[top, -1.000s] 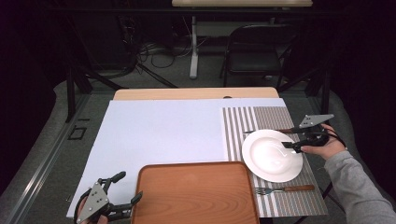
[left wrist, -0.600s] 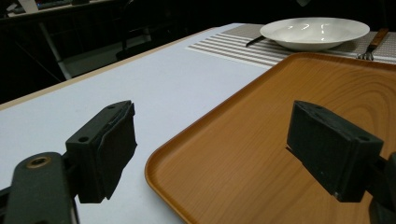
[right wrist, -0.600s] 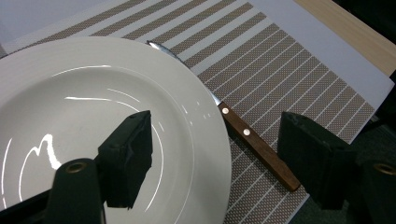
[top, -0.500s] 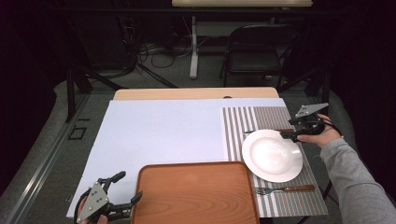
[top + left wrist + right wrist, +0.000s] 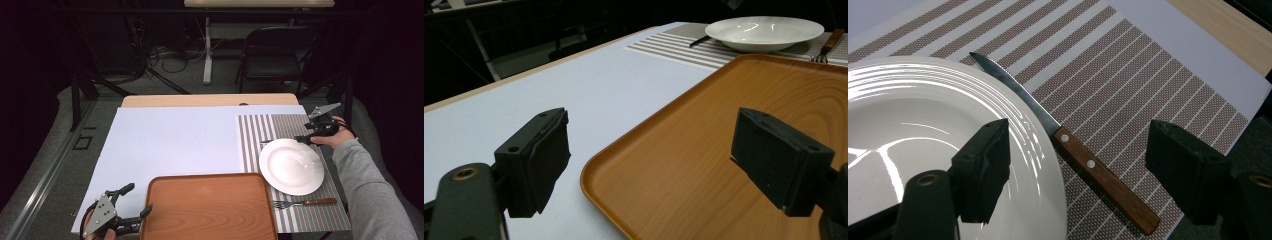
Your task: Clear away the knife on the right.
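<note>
On the striped placemat [image 5: 260, 131] stands a white plate [image 5: 291, 166], and a wooden-handled knife [image 5: 1103, 182] lies along its far rim. My right gripper [image 5: 303, 138] hovers open over that spot. In the right gripper view, my right gripper [image 5: 1080, 142] has its left jaw above the plate [image 5: 923, 125] rim and its right jaw above the placemat [image 5: 1148, 65], with the knife handle between them, untouched. My left gripper [image 5: 137, 199] rests open at the near left corner of the wooden tray [image 5: 210, 207]. The tray [image 5: 704, 125] rim lies between the left gripper's [image 5: 649, 145] jaws.
A fork [image 5: 305, 202] with a wooden handle lies on the placemat, near side of the plate. A white sheet [image 5: 175, 142] covers the table. Behind the table stand a folding chair [image 5: 272, 55] and cables on the floor.
My right gripper has moved away from me and slightly left, from the plate's right side to its far rim over the knife. The left gripper has stayed put.
</note>
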The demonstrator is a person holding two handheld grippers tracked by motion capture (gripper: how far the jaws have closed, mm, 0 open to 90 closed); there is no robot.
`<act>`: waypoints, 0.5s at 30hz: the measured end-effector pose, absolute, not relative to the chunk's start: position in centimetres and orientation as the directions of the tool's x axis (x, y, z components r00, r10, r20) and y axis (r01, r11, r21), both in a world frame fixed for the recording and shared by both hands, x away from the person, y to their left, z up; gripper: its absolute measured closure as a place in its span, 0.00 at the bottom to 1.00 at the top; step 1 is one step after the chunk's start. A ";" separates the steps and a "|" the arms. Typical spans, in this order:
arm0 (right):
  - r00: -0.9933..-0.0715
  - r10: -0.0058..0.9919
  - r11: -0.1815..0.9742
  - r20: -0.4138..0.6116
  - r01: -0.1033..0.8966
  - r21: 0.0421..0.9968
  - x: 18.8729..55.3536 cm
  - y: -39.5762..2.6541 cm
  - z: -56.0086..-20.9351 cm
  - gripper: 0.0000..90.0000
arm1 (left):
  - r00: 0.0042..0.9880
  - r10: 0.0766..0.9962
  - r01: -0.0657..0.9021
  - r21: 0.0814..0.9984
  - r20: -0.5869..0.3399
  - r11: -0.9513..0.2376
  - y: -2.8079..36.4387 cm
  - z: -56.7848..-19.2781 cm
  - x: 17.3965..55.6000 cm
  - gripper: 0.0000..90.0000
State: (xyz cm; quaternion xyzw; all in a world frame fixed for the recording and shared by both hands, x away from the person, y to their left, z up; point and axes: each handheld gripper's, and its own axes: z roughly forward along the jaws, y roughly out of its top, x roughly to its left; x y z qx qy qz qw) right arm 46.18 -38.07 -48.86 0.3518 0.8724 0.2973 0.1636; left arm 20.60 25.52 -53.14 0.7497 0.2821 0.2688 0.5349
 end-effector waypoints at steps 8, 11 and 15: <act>-0.678 0.733 0.556 -0.064 0.542 0.631 47.4 -37.6 -49.3 0.29 | 0.695 0.713 0.143 0.953 0.096 -0.268 25.6 -53.2 20.6 0.17; -0.675 0.735 0.556 -0.059 0.551 0.623 47.8 -37.6 -49.6 0.29 | 0.691 0.716 0.145 0.952 0.099 -0.271 25.6 -53.3 20.7 0.17; -0.662 0.748 0.532 -0.041 0.562 0.633 48.5 -37.9 -49.8 0.33 | 0.688 0.720 0.151 0.951 0.095 -0.269 25.6 -53.3 20.7 0.17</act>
